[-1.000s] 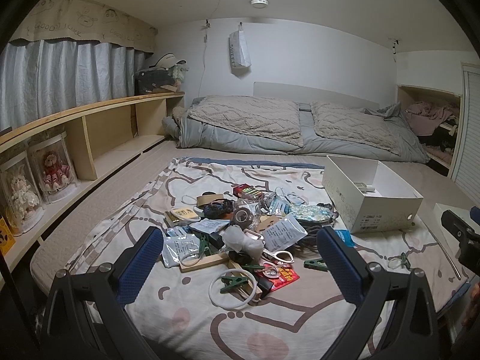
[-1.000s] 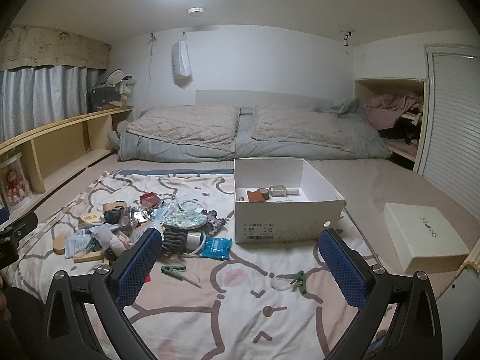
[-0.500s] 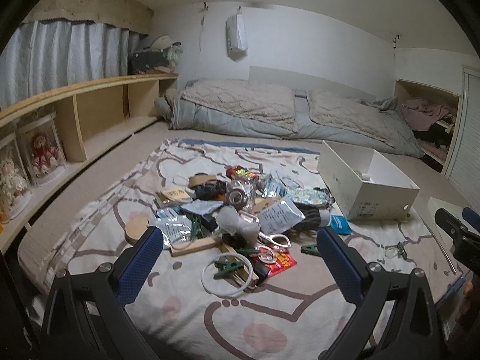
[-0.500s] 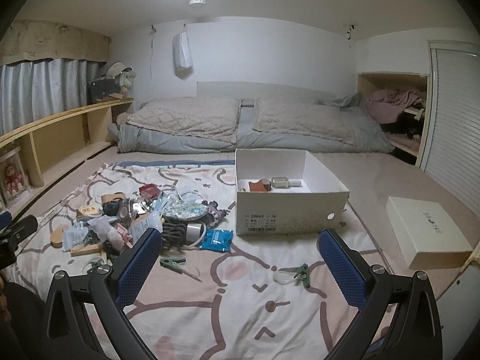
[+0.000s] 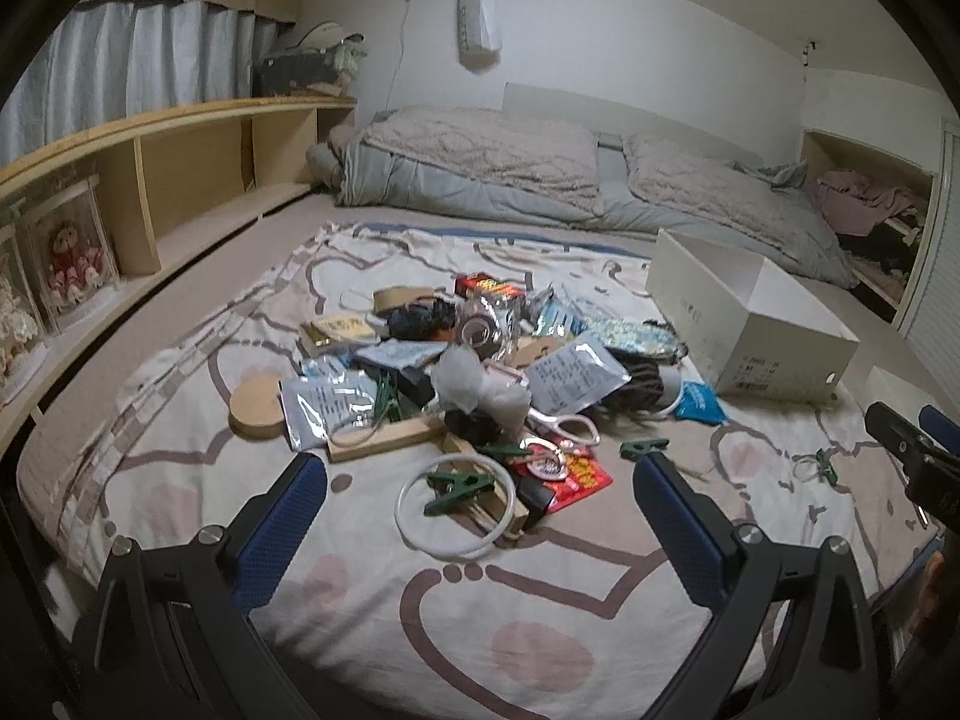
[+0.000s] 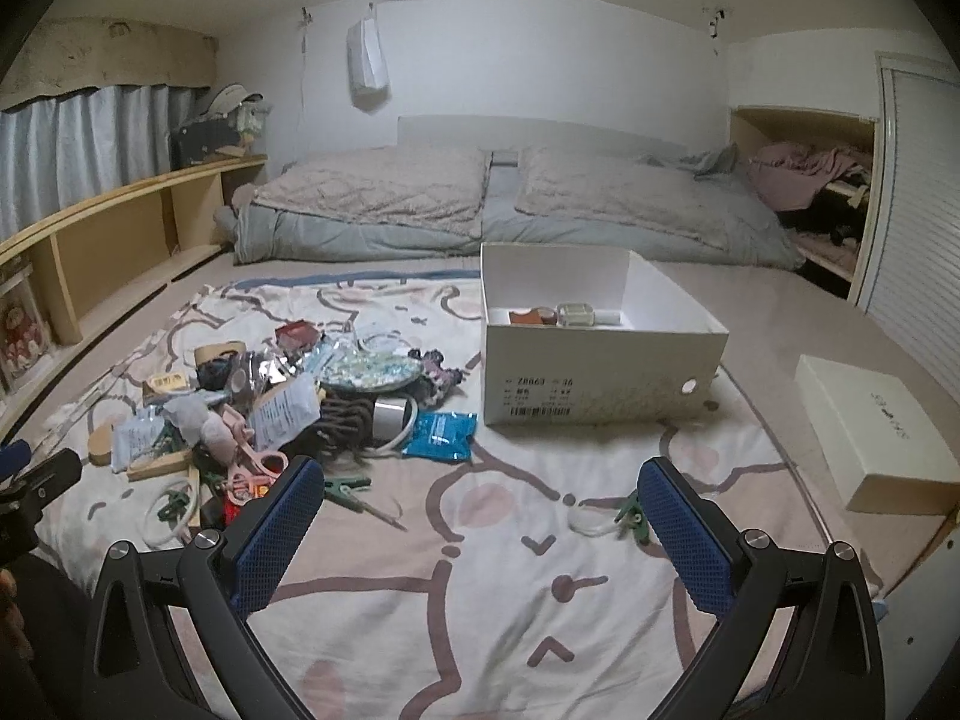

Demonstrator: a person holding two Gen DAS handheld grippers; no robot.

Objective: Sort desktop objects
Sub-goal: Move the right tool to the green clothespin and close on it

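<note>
a wide bare stretch of patterned blanket [image 6: 480, 570] is seen in front of the white box [image 6: 600, 372], while the pile of clutter [image 5: 468, 378] is spread over the blanket's left half, just beside the box. the left gripper [image 5: 480, 516] is held low before the pile, its tongs spread apart and empty above a white ring [image 5: 414, 525] and green clip [image 5: 459, 486]. the right gripper [image 6: 480, 516] is likewise held apart and empty over bare blanket. items inside the box are partly hidden by its wall.
</note>
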